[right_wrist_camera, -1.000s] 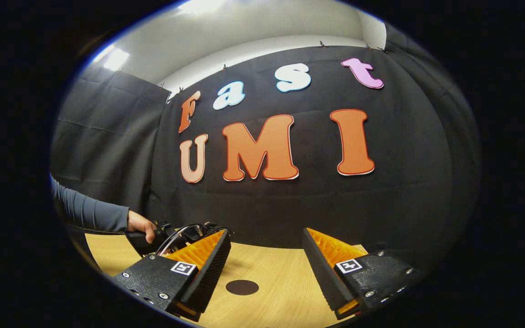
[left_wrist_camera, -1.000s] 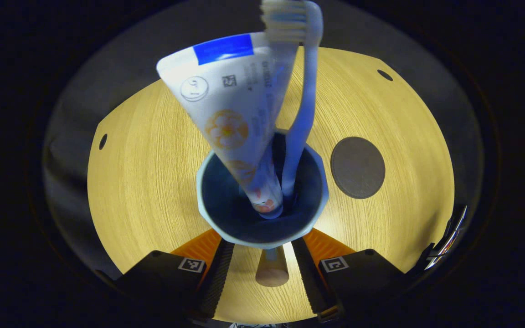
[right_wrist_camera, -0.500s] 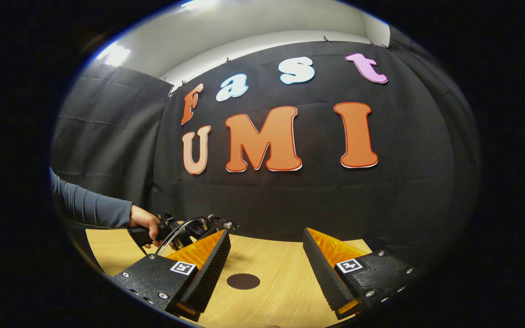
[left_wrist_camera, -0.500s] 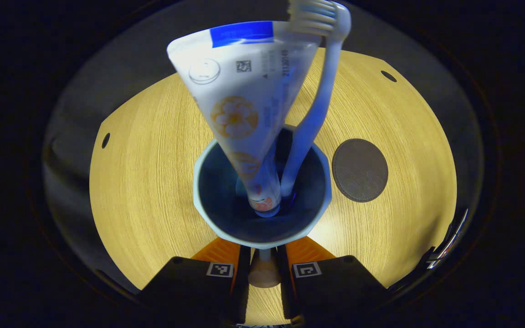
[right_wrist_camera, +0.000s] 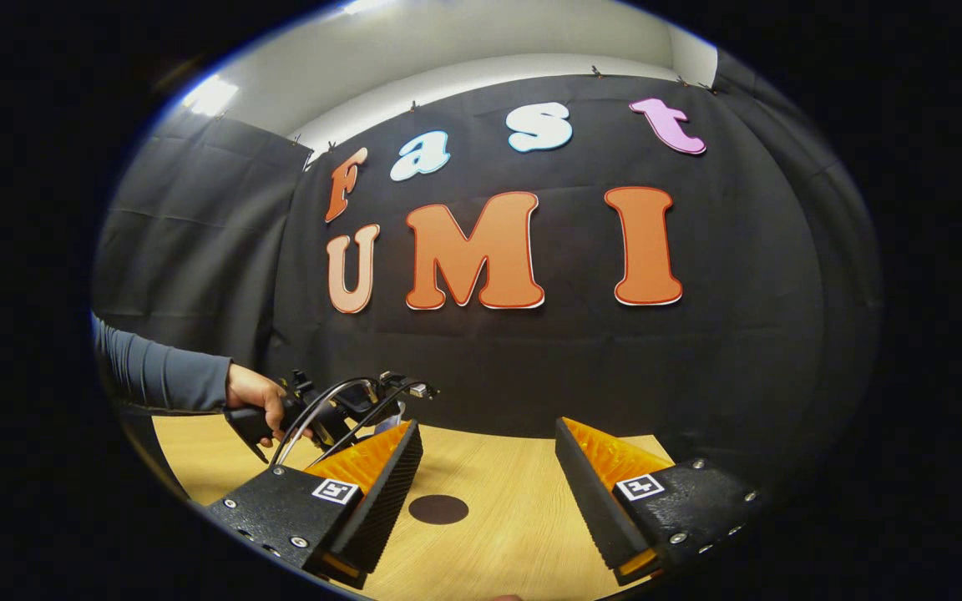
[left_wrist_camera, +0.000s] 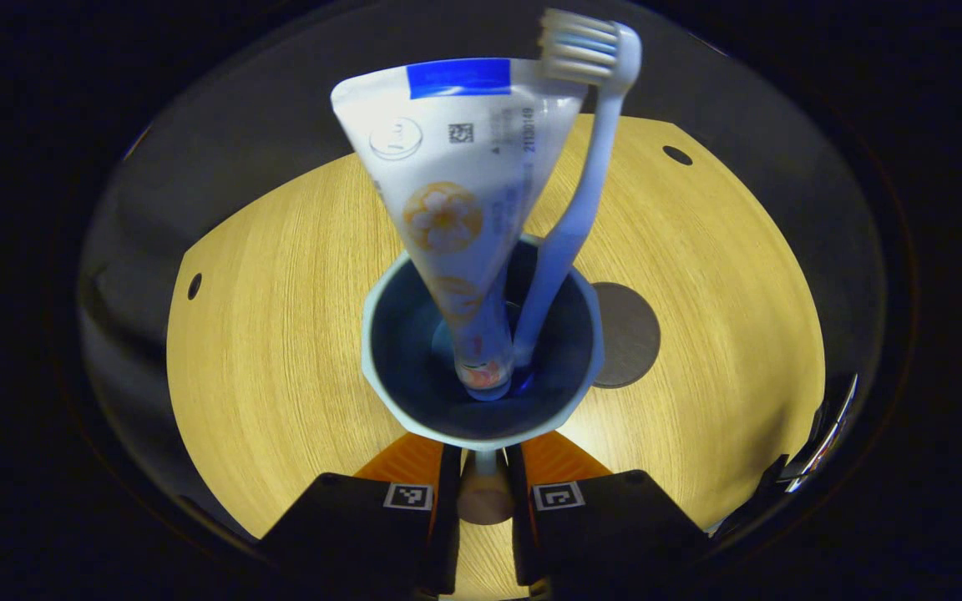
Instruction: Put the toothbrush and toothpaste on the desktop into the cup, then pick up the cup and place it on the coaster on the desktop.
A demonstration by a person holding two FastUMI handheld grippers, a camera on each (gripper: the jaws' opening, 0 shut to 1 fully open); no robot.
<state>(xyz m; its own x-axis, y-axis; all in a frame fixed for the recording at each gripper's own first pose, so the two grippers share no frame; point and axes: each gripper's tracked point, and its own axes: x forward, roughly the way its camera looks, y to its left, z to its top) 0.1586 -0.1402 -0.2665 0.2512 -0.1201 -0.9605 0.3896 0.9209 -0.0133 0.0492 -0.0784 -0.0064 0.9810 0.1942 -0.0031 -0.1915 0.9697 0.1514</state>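
The cup [left_wrist_camera: 481, 351], seen from above in the left gripper view, holds both the toothpaste [left_wrist_camera: 456, 209] and the toothbrush [left_wrist_camera: 573, 209], which stand cap and handle down in its bottom and lean out past the rim toward the far side. The left gripper [left_wrist_camera: 481, 501] has its jaws closed on the cup's wooden handle [left_wrist_camera: 481, 497], which sticks out from the near side of the cup between the two fingers. The cup overlaps the left edge of the dark round coaster [left_wrist_camera: 627, 334] in this view, and whether it is lifted clear of the desk [left_wrist_camera: 281, 334] or resting on it cannot be told for certain. Loading the cup looks done, and carrying it to the coaster is the step in hand. The risk lies in the tall, top-heavy contents: a tilt or a quick swing could tip the toothpaste or toothbrush over the rim, and a grip on a slim handle alone may let the cup pivot between the fingers. Setting it down off-centre would leave it half on the coaster's edge and rocking. In the right gripper view, the right gripper [right_wrist_camera: 489, 488] hangs over the desk with its jaws wide apart and holding nothing, the coaster lying beyond them; a person's hand [right_wrist_camera: 251, 396] holds the other gripper at the left.
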